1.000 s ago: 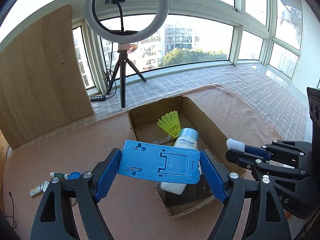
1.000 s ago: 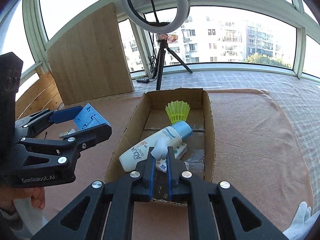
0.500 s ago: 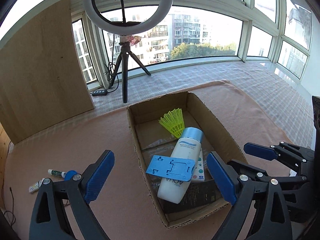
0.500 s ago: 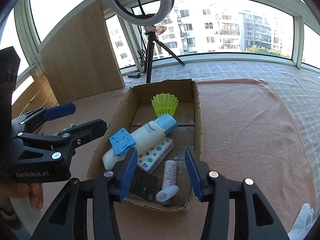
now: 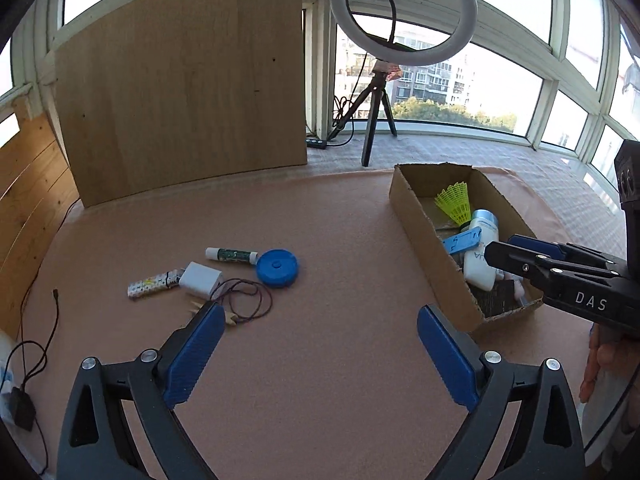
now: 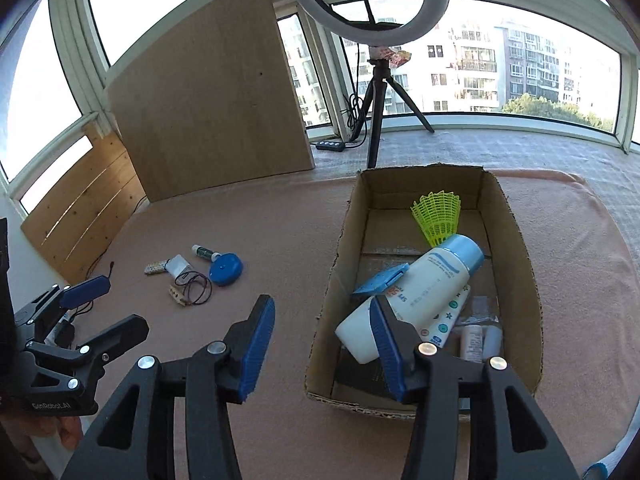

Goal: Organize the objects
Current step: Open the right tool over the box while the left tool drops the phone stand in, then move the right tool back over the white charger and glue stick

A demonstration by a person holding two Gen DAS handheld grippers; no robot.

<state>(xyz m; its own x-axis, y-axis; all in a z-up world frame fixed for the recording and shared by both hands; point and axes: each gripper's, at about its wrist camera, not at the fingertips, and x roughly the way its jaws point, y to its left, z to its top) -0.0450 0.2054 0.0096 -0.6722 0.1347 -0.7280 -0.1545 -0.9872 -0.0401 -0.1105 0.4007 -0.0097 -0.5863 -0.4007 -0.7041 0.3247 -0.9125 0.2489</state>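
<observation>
Surface: pink felt-like cloth (image 5: 320,240) spread over a checked mat, inside a curved bay of windows; apartment blocks and treetops outside. Bare wooden board (image 5: 184,92) leans against the glass at 11 o'clock in the left wrist view. Ring light (image 5: 403,12) on a tripod stands at 1 o'clock behind the cardboard box (image 6: 528,300).

Writing: "GenRobot.AI" on the left gripper body in the right wrist view; "DAS" on the right gripper body in the left wrist view. White bottle (image 6: 416,296) carries "SPF" and partial letters; the rest is too small to read.

Box: long axis runs from 6 toward 12 o'clock in the right wrist view, open top. Inside: bottle lying diagonally, blue cap toward 1 o'clock, base toward 7; yellow shuttlecock (image 6: 438,216) at the far end, skirt up; blue phone stand (image 6: 380,280) resting against the bottle's left side; small tubes at the near right corner.

Loose on the cloth, well left of the box: blue tape measure (image 5: 277,268), glue stick (image 5: 231,255), white charger (image 5: 200,279), patterned lighter (image 5: 154,285), dark cord loop (image 5: 248,300).

Left gripper (image 5: 318,354): jaws opening, spread wide, nothing between them, over bare cloth.

Right gripper (image 6: 322,346): jaws about half apart, empty, straddling the box's near left wall
</observation>
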